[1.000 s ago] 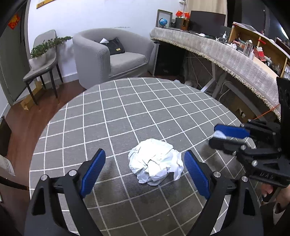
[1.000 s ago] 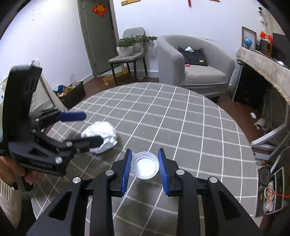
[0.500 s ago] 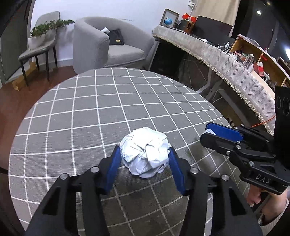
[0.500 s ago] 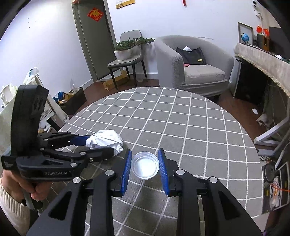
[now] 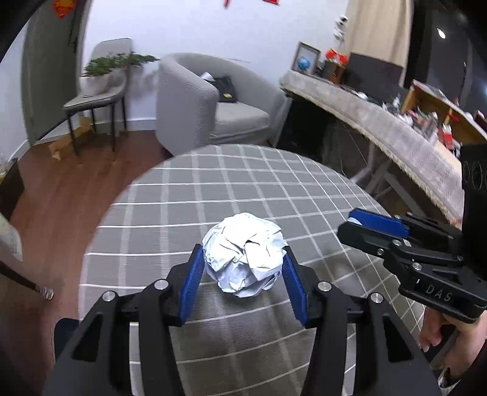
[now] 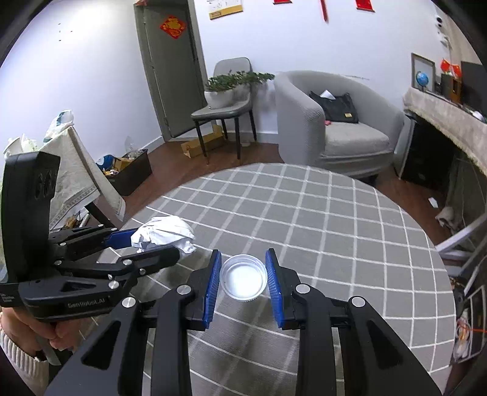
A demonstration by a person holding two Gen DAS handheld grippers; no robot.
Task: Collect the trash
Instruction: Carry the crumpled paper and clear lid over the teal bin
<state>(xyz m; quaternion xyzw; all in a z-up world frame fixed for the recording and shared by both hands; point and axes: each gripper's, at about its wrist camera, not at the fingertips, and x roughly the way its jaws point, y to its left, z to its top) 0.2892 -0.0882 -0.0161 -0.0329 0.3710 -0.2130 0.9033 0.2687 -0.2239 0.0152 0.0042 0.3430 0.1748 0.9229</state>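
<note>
The left gripper is clamping the crumpled paper ball while the right gripper is pinching a small clear lid (both raised over the checked table, presumably for binning).

The table wears a grey cloth checked with thin white lines. The crumpled paper is white, shaded bluish grey in its folds. The lid is clear with a milky white middle. Both grippers are black with blue pads: the left gripper and the right gripper. The armchair is plain grey, the bag on it black. The floor is reddish brown wood. The wall is white, the door grey-green with a red diamond ornament.
</note>
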